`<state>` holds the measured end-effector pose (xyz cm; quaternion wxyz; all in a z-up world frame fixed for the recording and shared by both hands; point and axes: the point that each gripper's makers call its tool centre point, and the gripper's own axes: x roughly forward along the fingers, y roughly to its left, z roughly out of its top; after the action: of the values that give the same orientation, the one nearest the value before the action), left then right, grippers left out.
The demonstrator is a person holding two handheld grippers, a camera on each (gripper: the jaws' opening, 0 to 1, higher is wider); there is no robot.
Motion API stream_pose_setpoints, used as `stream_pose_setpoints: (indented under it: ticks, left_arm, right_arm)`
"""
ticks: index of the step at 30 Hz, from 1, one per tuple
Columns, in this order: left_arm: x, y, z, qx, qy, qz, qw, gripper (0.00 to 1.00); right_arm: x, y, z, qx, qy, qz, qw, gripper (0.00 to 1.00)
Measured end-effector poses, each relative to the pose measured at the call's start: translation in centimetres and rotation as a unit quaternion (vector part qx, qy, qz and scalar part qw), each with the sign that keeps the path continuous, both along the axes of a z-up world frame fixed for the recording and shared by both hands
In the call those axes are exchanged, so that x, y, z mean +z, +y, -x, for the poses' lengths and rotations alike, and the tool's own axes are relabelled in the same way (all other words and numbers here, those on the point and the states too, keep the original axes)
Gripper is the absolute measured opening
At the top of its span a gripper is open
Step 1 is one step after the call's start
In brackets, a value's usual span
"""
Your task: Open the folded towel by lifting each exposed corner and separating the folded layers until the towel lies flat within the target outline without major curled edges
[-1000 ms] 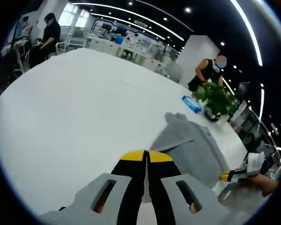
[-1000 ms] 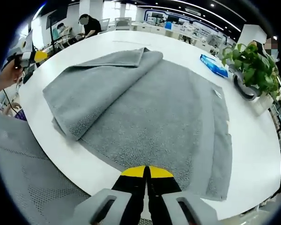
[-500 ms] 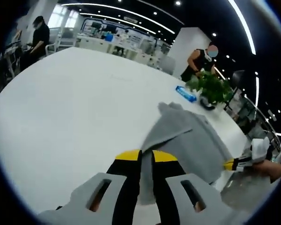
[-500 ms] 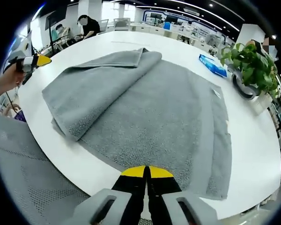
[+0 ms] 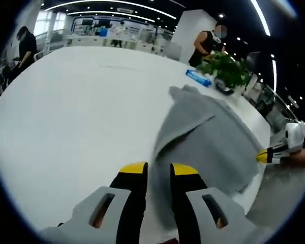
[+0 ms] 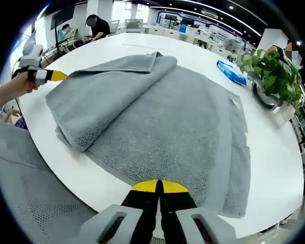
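A grey towel (image 6: 168,117) lies on the round white table (image 6: 274,157). Its left half is folded over into a thick upper layer (image 6: 101,94). My right gripper (image 6: 159,187) is shut and empty, hovering at the table's near edge just short of the towel. My left gripper (image 6: 53,75), held by a hand, reaches in from the left, and its yellow tips are at the folded layer's left corner. In the left gripper view my left gripper (image 5: 159,172) stands open by a narrow gap, with the towel (image 5: 208,137) edge running up between the jaws. The right gripper (image 5: 279,150) shows at the right there.
A potted plant (image 6: 274,71) and a blue packet (image 6: 231,70) stand on the table beyond the towel. A grey mesh chair (image 6: 30,198) sits at the near left edge. People work at desks (image 6: 94,25) in the background.
My left gripper has gone from shut to slightly open and has moved in to the towel's folded corner. The right gripper and the towel have stayed put.
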<state>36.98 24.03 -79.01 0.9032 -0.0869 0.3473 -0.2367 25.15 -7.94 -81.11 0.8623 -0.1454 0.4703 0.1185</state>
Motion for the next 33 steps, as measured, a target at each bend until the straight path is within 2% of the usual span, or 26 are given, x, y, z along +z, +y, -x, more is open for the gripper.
stream_pose_setpoints:
  ticks: [4,8,11,17,20,25,33]
  left_arm:
    - [-0.6,0.0,-0.4,0.004,0.011,0.002,0.9999,0.14]
    - [-1.1,-0.1,-0.2,0.012,0.031,0.009,0.9994,0.02]
    - [-0.9,0.5,-0.2,0.032,0.036,0.015,0.9987,0.01]
    - [-0.6,1.3,-0.1,0.035,0.033,0.01,0.9988,0.01]
    - [-0.4,2.1,-0.2,0.041,0.028,0.002,0.9988,0.01]
    - [0.5,3.4,-0.5,0.063,0.021,0.012,0.9977,0.01]
    - [1.1,7.3,-0.7,0.103,0.014,0.001,0.9945,0.01]
  right_arm:
    - [0.0,0.0,0.0,0.001,0.0,0.001,1.0,0.0]
    - [0.0,0.0,0.0,0.001,-0.001,0.002,1.0,0.0]
    - [0.0,0.0,0.0,0.001,-0.001,0.002,1.0,0.0]
    - [0.0,0.0,0.0,0.002,0.0,0.004,1.0,0.0]
    - [0.0,0.0,0.0,0.004,0.0,0.006,1.0,0.0]
    - [0.0,0.0,0.0,-0.001,0.004,0.006,1.0,0.0]
    - [0.0,0.1,0.1,0.006,0.005,0.017,0.9998,0.0]
